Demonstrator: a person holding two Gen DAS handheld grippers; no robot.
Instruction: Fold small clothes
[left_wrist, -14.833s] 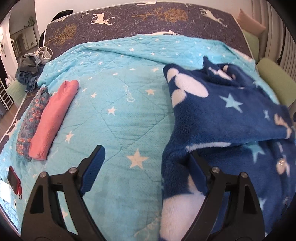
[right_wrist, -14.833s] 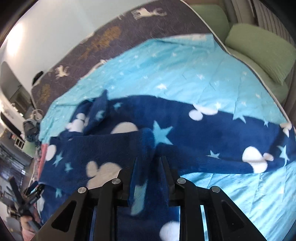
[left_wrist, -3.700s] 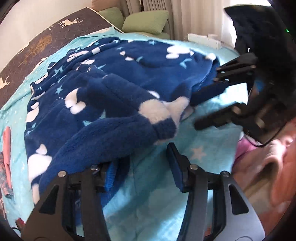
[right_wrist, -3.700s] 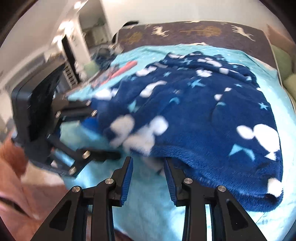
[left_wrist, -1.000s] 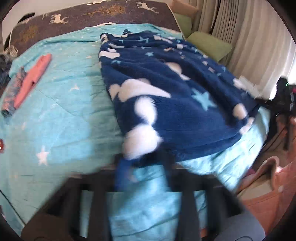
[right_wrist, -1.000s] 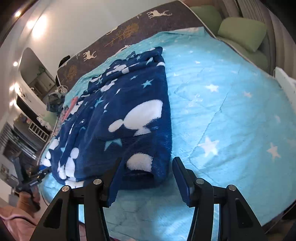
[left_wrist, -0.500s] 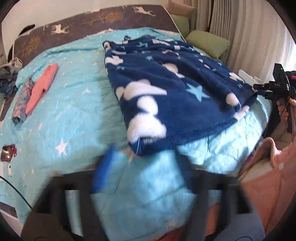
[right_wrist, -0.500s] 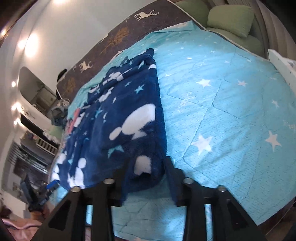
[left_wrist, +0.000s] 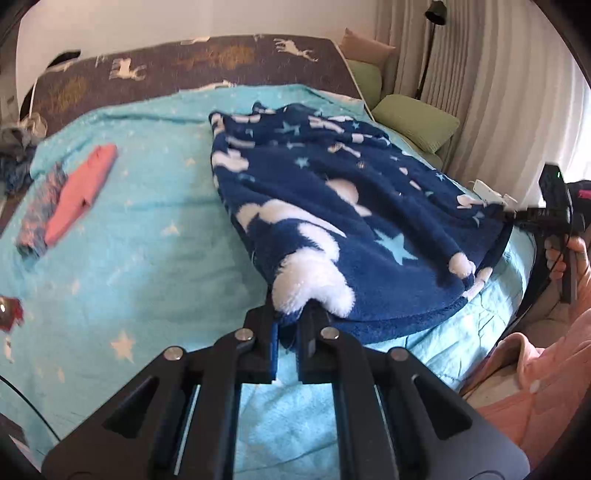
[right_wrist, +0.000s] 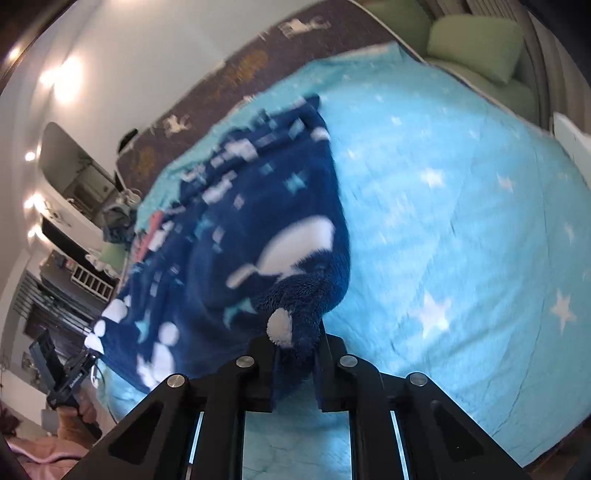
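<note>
left wrist view: left gripper (left_wrist: 287, 325), open a moment ago, now clamps the near corner of the navy fleece garment (left_wrist: 332, 206) on the turquoise quilt (left_wrist: 129, 258) | right wrist view: right gripper (right_wrist: 295, 354) has pinched the other corner | both corners held, ready to fold.

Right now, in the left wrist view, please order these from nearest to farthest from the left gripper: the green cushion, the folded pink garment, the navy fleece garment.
1. The navy fleece garment: its near corner is pinched in the left gripper.
2. The folded pink garment: far left on the turquoise quilt.
3. The green cushion: upper right, beyond the bed's edge, by the curtain.
</note>
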